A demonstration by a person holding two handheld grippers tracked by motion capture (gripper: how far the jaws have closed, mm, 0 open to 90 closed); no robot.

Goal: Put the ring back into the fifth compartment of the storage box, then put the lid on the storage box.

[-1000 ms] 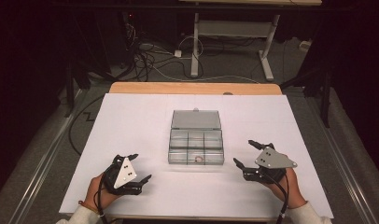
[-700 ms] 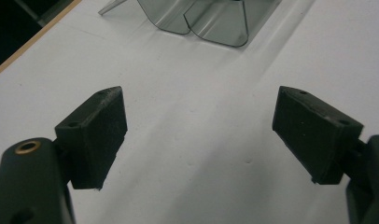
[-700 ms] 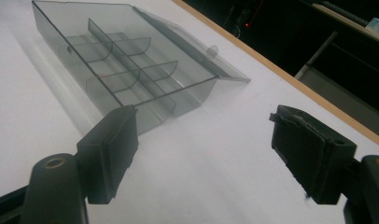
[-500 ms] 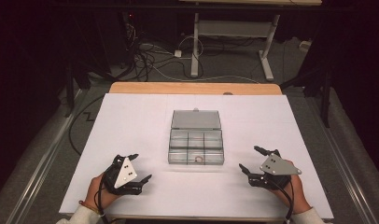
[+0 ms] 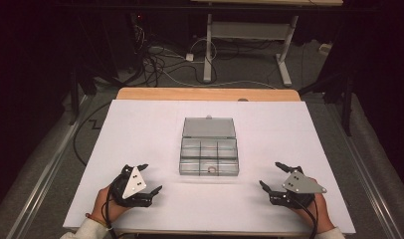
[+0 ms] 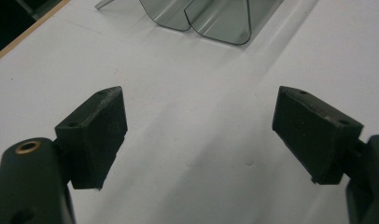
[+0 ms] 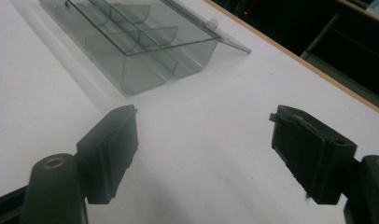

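A clear plastic compartment box sits mid-table with its lid lying open behind it. A small ring-like item rests in a front compartment. My left gripper is near the front left of the table, open and empty, its jaws pointing toward the box. My right gripper is at the front right, also open and empty. The left gripper view has wide-apart jaws over bare white surface with the box corner ahead. In the right gripper view, the spread jaws face the box.
A white sheet covers the table, with a wooden edge at the far side. Beyond it lie floor cables and the legs of another desk. Bare surface surrounds the box on all sides.
My right gripper has drawn back toward the table's front edge and slightly rightward. The left gripper and the box have stayed where they were.
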